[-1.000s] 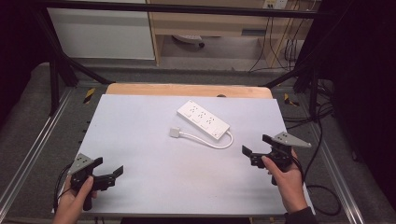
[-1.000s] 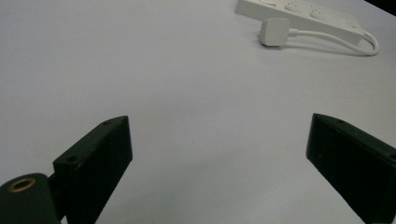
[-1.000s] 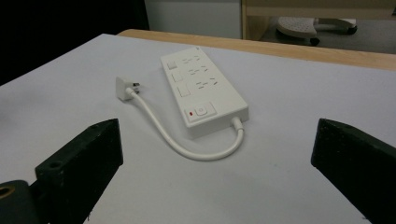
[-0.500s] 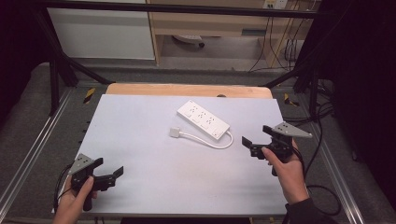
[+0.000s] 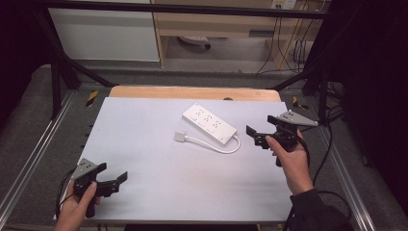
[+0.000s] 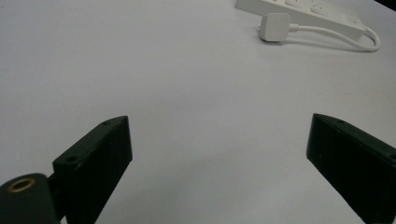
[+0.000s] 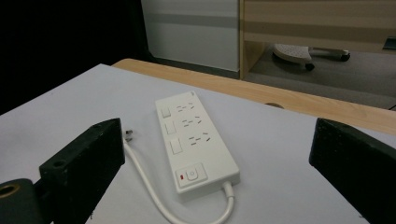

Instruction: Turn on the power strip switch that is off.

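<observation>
two wide tools, a power strip between them

at the lower left of the high view, the left tool sits in the person's left hand over the near edge of the white counter, its jaws spread wide with nothing between them. in the left gripper view the jaws frame bare counter, with the plug at the upper right of the frame.

near the middle of the high view, slightly up and right, the white power strip lies flat and diagonal on the counter. its short cord loops from the lower right end back to the plug, which lies just beside the strip.

at the right of the high view, the right tool is held in the right hand, near the strip's cord end but apart from it. its jaws stand wide and empty. in the right gripper view the power strip lies between them, its red-marked switch nearest the camera.
</observation>
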A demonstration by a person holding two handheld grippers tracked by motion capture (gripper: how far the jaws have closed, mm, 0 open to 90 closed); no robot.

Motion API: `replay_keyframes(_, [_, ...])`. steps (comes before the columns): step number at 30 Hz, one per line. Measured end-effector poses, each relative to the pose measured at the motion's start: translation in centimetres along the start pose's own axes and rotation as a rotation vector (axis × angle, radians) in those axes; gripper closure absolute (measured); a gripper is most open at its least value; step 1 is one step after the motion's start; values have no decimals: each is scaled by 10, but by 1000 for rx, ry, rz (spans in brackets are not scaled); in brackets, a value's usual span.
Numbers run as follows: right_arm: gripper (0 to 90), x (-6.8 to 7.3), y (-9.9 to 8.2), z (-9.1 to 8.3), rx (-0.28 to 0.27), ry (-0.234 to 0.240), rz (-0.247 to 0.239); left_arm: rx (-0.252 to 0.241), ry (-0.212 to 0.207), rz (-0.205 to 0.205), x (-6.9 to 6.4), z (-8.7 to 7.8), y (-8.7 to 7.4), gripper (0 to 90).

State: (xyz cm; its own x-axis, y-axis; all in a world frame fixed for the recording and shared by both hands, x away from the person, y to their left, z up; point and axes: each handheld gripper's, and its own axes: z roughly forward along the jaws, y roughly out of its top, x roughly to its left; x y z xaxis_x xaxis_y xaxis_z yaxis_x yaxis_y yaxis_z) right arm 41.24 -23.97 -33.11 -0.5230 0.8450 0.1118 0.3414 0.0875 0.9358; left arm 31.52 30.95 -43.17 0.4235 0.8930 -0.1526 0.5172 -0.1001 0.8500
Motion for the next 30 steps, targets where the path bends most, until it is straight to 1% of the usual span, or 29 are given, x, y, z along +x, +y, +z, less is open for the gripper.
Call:
replay_keyframes(1, [38, 0, 0, 0, 0, 0, 0, 1, 0, -1, 0, 0, 0, 68])
replay_keyframes(3, [41, -2, 4, 7, 0, -14, -6, 1, -2, 0, 0, 0, 0, 68])
replay_keyframes(5, [42, -2, 6, 9, -1, -18, -9, 3, 0, 0, 0, 0, 0, 68])
replay_keyframes(9, [47, -4, 15, 21, 10, -29, -19, 3, -3, -2, 0, 0, 0, 68])
replay_keyframes(11, [47, -4, 16, 24, 13, -29, -18, 3, -4, -2, 0, 0, 0, 68])
replay_keyframes(12, [50, -6, 19, 29, 17, -29, -19, 3, -5, -2, 0, 0, 0, 68])
replay_keyframes(13, [50, -6, 19, 29, 17, -29, -19, 2, -6, -4, 0, 0, 0, 68])
replay_keyframes(14, [49, -7, 22, 35, 29, -20, -16, 3, -6, -4, 0, 1, 0, 68])
replay_keyframes(15, [49, -7, 22, 35, 29, -20, -16, 3, -7, -4, 0, 0, 0, 68])
replay_keyframes(17, [48, -9, 23, 40, 36, -13, -20, 1, -11, -4, 0, 0, 0, 68])
replay_keyframes(19, [46, -11, 25, 45, 31, -2, -17, 3, -12, -5, 0, 1, 0, 68])
replay_keyframes(20, [48, -14, 26, 50, 18, -2, -6, 4, -12, -7, 0, 1, 0, 68])
replay_keyframes(21, [48, -14, 26, 50, 18, -2, -6, 4, -12, -7, 0, 1, -1, 68])
replay_keyframes(26, [54, -19, 33, 63, 13, -13, -4, 7, -10, -8, 0, 0, -1, 68])
replay_keyframes(30, [52, -19, 37, 71, 24, -19, -17, 2, -11, -11, 0, 0, 0, 68])
